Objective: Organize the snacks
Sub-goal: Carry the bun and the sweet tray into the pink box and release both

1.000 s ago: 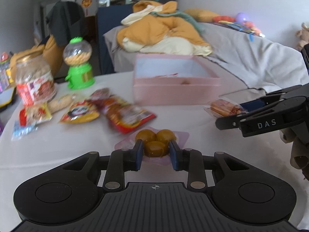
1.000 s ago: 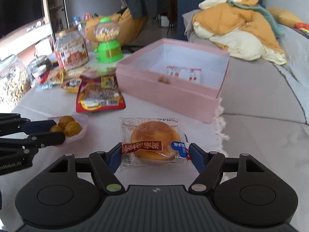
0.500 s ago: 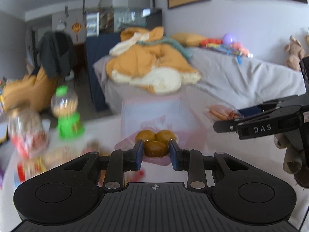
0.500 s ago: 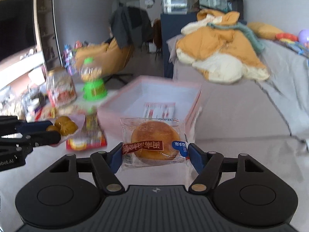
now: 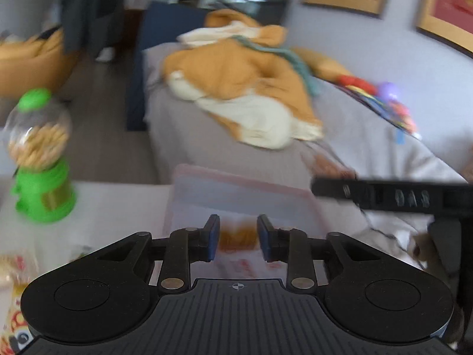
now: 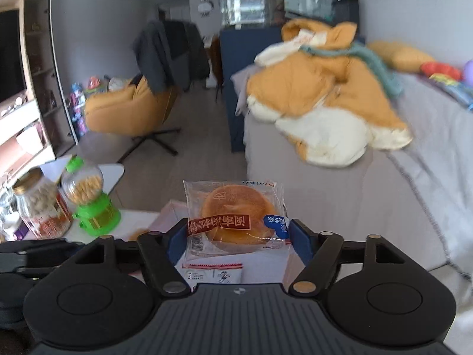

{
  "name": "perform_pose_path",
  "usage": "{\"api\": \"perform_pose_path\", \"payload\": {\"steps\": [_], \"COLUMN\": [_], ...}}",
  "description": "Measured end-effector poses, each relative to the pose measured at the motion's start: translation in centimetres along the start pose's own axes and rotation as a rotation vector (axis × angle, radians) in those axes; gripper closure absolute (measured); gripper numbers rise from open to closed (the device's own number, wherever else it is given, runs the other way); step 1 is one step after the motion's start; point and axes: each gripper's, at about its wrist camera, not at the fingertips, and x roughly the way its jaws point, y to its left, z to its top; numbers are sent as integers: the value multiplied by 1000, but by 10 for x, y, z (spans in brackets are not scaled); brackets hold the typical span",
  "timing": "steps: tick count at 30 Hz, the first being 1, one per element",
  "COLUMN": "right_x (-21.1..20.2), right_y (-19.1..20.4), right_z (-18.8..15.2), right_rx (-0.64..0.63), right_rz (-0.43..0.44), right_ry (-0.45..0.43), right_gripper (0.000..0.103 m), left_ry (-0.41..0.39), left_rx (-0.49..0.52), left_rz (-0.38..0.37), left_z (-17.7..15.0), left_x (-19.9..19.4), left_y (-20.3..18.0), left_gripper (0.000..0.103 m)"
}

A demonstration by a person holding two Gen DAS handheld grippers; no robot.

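Note:
My left gripper [image 5: 238, 238] hovers over the pink box [image 5: 236, 183]; its jaws stand apart, and a blurred packet of brown round snacks [image 5: 238, 236] lies between and below them, seemingly loose in the box. My right gripper [image 6: 238, 232] is shut on a clear-wrapped round cake [image 6: 236, 214] and holds it above the same pink box [image 6: 168, 210], where a white sachet [image 6: 212, 275] lies. The right gripper [image 5: 384, 196] shows as a dark bar at the right of the left wrist view.
A green candy dispenser [image 5: 41, 159] stands left of the box; it also shows in the right wrist view [image 6: 88, 204] beside a snack jar [image 6: 38, 204]. A grey sofa [image 6: 414, 162] with an orange blanket [image 6: 325, 103] lies behind the table.
Both grippers rose and moved forward over the pink box. The left jaws widened and the brown snack packet dropped out of them. The right gripper kept the cake.

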Motion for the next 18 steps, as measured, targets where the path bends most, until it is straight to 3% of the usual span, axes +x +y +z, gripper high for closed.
{"api": "perform_pose_path", "payload": {"steps": [1,5,9,14,18], "right_x": [11,47,54,18,-15], "right_y": [0,6,14,50,103], "right_z": [-3,-12,-23,-47,-70], "right_rx": [0,2,47,-5,-142], "right_rz": [8,-2,21,102,150], "right_ry": [22,101,142,111,38], "right_gripper": [21,21,19,19,18], "left_ry": [-21,-86,-52,-31,-14], "left_rx": [-15,-34,-43,-222,-323], "left_rz": [17,8,66,228,227], "left_z": [-2,-1,-9,-49,-84], "left_x": [-2,-31,-67,-118,-148], "left_y": [7,32,61,112,142], "left_gripper": [72,72,72,72,72]}}
